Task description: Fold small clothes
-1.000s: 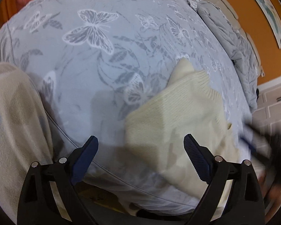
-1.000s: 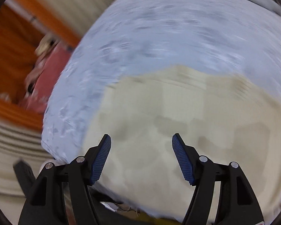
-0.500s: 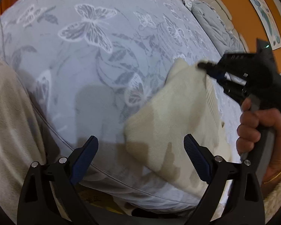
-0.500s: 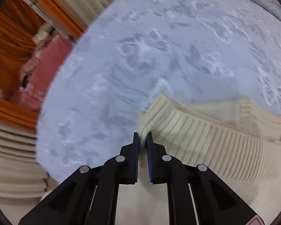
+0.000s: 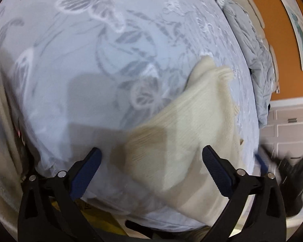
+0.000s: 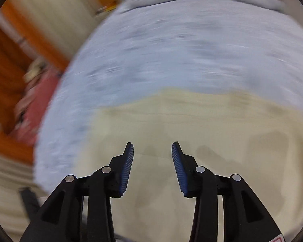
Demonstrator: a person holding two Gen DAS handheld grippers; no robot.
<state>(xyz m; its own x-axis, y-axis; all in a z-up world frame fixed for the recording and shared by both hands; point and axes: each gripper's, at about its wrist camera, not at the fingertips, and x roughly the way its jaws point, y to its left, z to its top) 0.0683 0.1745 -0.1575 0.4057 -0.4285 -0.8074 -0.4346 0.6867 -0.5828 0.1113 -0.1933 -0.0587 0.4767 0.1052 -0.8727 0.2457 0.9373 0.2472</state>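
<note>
A cream knit garment (image 5: pixel 187 125) lies on the blue-grey butterfly bedsheet (image 5: pixel 91 60) near the bed's front right edge, with its ribbed end (image 5: pixel 222 72) farthest from me. My left gripper (image 5: pixel 151 161) hangs just above the garment's near corner. Its jaws stand wide and are closing slightly, and its pads press on nothing. My right gripper (image 5: pixel 288 173) is a dark blur at the right edge of the left wrist view. In its own blurred view, my right gripper (image 6: pixel 152 149) is over the cream garment (image 6: pixel 192 133), its jaws opening with nothing between them.
A crumpled grey quilt (image 5: pixel 258 76) lies along the bed's far right side, under an orange wall with a picture (image 5: pixel 299 30). Pale fleece fabric (image 5: pixel 2 141) fills the left edge. White panelled furniture (image 5: pixel 293 121) stands at the right. A blurred red shape (image 6: pixel 34 104) lies left of the bed.
Half a second ago my right gripper was shut at the garment's ribbed far edge. It has since swung back to the near side with jaws apart. My left gripper sank a little.
</note>
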